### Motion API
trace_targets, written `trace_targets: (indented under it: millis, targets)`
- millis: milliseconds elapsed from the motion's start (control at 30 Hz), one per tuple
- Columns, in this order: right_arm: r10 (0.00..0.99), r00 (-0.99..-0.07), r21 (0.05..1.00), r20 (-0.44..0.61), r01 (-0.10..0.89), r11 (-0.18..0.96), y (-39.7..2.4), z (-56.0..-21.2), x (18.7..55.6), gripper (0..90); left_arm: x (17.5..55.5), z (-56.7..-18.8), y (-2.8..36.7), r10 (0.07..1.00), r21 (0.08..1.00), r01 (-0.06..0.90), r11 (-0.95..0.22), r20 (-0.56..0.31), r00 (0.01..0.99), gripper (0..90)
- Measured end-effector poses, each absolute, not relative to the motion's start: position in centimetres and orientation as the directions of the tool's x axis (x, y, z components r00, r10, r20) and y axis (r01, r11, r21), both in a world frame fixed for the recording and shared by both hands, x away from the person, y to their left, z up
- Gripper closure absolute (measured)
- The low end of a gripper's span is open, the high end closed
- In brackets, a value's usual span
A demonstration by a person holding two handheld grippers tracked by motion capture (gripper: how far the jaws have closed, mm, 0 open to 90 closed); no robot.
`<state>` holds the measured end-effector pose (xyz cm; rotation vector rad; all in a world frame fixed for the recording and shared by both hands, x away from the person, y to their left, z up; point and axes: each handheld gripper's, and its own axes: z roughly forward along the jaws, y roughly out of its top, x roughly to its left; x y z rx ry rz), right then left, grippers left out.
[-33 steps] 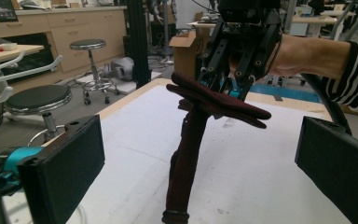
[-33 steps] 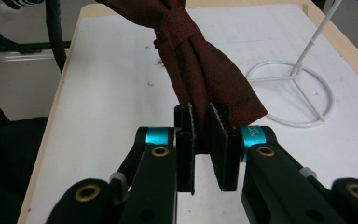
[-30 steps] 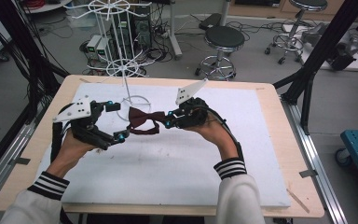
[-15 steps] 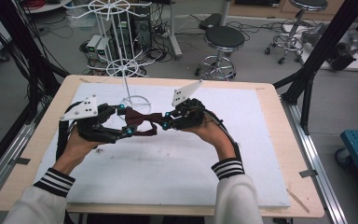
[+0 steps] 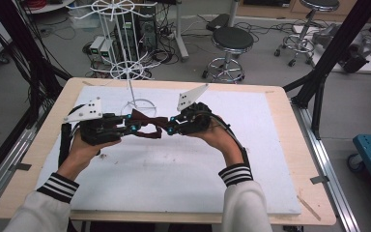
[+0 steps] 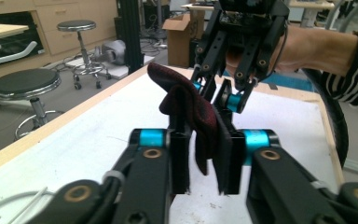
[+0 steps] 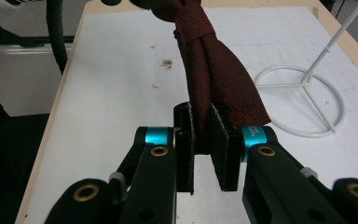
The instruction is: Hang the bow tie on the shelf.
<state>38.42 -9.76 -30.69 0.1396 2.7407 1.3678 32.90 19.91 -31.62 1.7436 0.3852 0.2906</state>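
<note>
Broadly, the wooden bench [image 5: 290, 125] carries a white foam board [image 5: 183, 169] that covers most of its top. Behind the bench, on the floor, stand a black round stool [image 5: 232, 41] and a heap of cables with small boxes [image 5: 99, 48]. At the board's far left stands a white wire rack [image 5: 121, 43], its thin pole rising from a ring base [image 5: 137, 105] that lies just behind the two tools.

Over the board's middle, held above its surface, is a dark red bow tie [image 5: 145, 126], stretched between the two tools. The left tool [image 5: 134, 128] has just been closing its jaws, and the left gripper view shows its pads pressed on one end of the bow tie [image 6: 200, 126]. The right tool [image 5: 170, 129] is clamped on the other end, with the fabric [image 7: 214, 74] pinched between its pads in the right gripper view. Both tools point toward each other, close together, with nothing between them but the tie. A small brown stain [image 7: 167, 63] marks the board near it.
</note>
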Motion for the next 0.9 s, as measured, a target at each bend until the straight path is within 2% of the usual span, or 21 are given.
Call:
trace_targets:
  millis: [133,367,467,500,533,567,600,667,767,800,900]
  targets:
    - [0.114,-0.993,0.8,-0.031,0.044,0.599,-9.7,-30.65,38.39,81.0,32.94,-31.6,19.99,0.411,0.978,0.109,-0.178,-0.026,0.911,83.4]
    - [0.105,-0.994,0.797,-0.031,0.039,0.603,-9.52,-30.78,38.41,79.8,32.79,-31.52,20.05,0.418,0.976,0.11,-0.19,-0.021,0.908,84.3]
    - [0.097,-0.995,0.799,-0.033,0.032,0.6,-9.37,-30.86,38.32,71.5,32.72,-31.47,20.1,0.419,0.975,0.104,-0.196,-0.013,0.908,84.4]
    - [0.097,-0.995,0.799,-0.033,0.032,0.6,-9.37,-30.86,38.32,71.5,32.72,-31.47,20.1,0.419,0.975,0.104,-0.196,-0.013,0.908,84.5]
    - [0.139,-0.989,0.809,-0.06,0.033,0.587,-9.27,-30.87,38.18,43.6,32.72,-31.48,20.1,0.424,0.975,0.104,-0.198,-0.01,0.906,84.5]
    - [0.139,-0.989,0.809,-0.06,0.033,0.587,-9.27,-30.87,38.18,43.6,32.74,-31.48,20.14,0.422,0.975,0.104,-0.198,-0.011,0.906,84.5]
    - [0.149,-0.986,0.808,-0.073,0.029,0.588,-9.23,-30.92,38.06,19.8,32.74,-31.48,20.14,0.423,0.976,0.103,-0.194,-0.012,0.906,84.5]
    - [0.167,-0.983,0.813,-0.078,0.034,0.581,-9.18,-31.01,38.04,0.5,32.71,-31.44,20.18,0.422,0.976,0.105,-0.19,-0.015,0.907,84.5]
    - [0.189,-0.979,0.817,-0.079,0.044,0.574,-9.29,-30.94,38.0,0.6,32.72,-31.44,20.24,0.425,0.976,0.105,-0.193,-0.014,0.905,84.5]
    - [0.238,-0.968,0.835,-0.078,0.067,0.546,-9.62,-30.78,37.93,0.5,32.73,-31.42,20.33,0.428,0.976,0.105,-0.193,-0.013,0.904,84.5]
    - [0.24,-0.968,0.854,-0.067,0.068,0.515,-10.08,-30.76,37.89,0.5,32.72,-31.38,20.44,0.434,0.976,0.103,-0.192,-0.01,0.901,84.4]
